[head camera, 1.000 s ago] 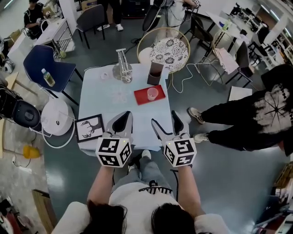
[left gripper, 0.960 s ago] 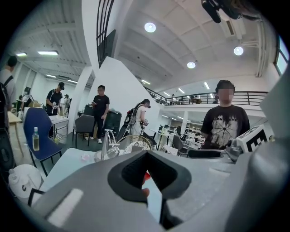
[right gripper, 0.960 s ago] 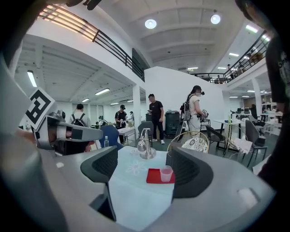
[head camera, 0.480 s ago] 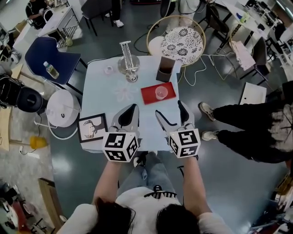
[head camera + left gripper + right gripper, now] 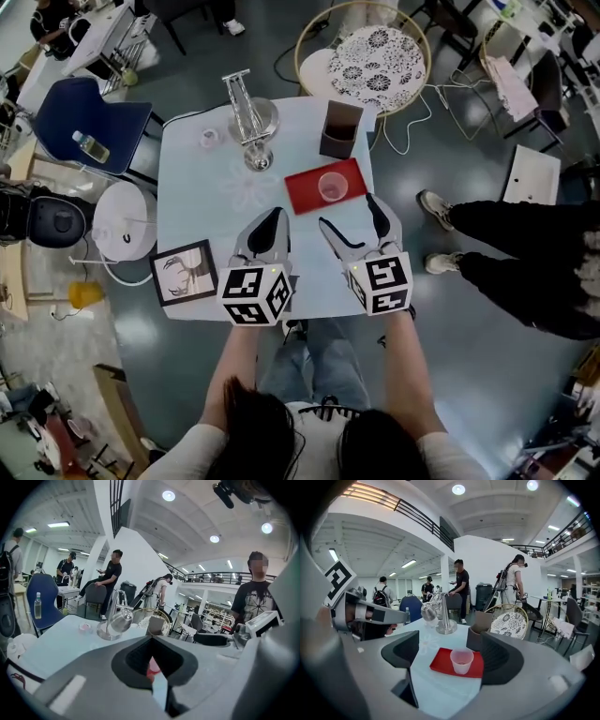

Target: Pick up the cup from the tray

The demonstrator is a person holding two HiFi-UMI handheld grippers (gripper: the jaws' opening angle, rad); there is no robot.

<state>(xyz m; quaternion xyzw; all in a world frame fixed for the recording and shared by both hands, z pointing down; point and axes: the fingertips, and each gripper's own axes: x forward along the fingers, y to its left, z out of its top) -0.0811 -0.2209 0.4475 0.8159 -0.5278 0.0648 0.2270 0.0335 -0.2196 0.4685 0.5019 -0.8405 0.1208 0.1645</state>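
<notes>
Task stage is judged as approach only; nothing is lifted yet.

A light blue table (image 5: 202,202) is seen from above, with the person standing at its near edge. Both grippers are held over the near half of the table, pointing toward the far side.

The left gripper (image 5: 273,221) is seen with its jaws closed together. Nothing is clamped in them: in the left gripper view only a hollow between the pads is left, and a bit of red and pink far beyond is glimpsed through it. This gripper is judged idle for the task.

The right gripper (image 5: 348,212) is spread wide and empty. Its jaws have just been opening, and nothing is touched by them. In the right gripper view the cup is framed in the gap between the jaws but is well ahead of the tips, so no contact is made.

A picture frame (image 5: 185,273) is laid at the near left corner of the table. A metal stand (image 5: 251,127) and a brown box (image 5: 339,128) are set at the far side, the box just beyond the tray.

The red tray (image 5: 302,195) is placed flat on the right half of the table, just ahead of the right gripper's tips.

The cup (image 5: 330,187), translucent pink, is stood upright on the tray, toward its right part, untouched.

Left to do, as judged: the open jaws are to be brought around the cup, closed on its wall, and the cup raised clear of the tray.
</notes>
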